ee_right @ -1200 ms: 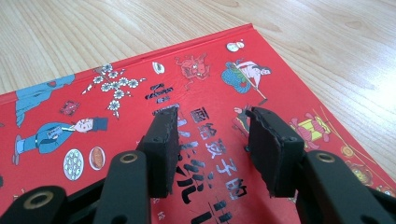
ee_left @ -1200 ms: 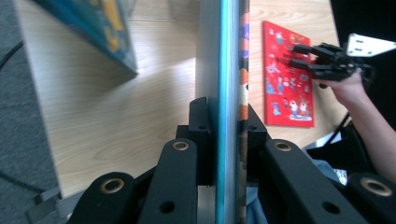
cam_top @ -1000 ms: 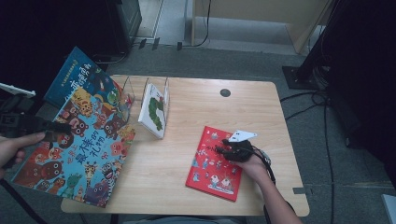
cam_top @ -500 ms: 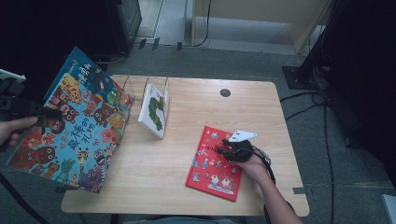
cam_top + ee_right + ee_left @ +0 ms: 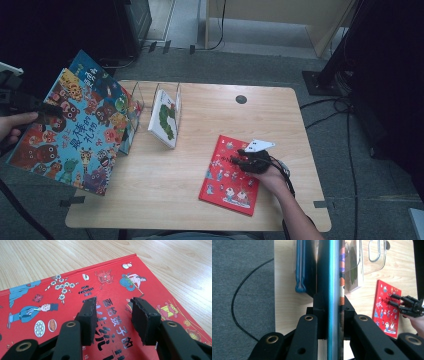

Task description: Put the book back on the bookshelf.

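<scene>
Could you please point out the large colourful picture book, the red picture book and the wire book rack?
Large colourful picture book (image 5: 75,135), high view, middle of its front cover.
Red picture book (image 5: 223,180), high view, bare left part of its cover.
Wire book rack (image 5: 179,97), high view, top of a wire divider.

— Where are we?
— We'd say a lab or recording room: our bare wooden table (image 5: 165,200) stands on grey carpet (image 5: 260,65), cables (image 5: 345,125) trailing past dark equipment stands (image 5: 345,45).

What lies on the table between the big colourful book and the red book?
In the high view, the caterpillar book in the wire rack stands between the big colourful book and red book.
</scene>
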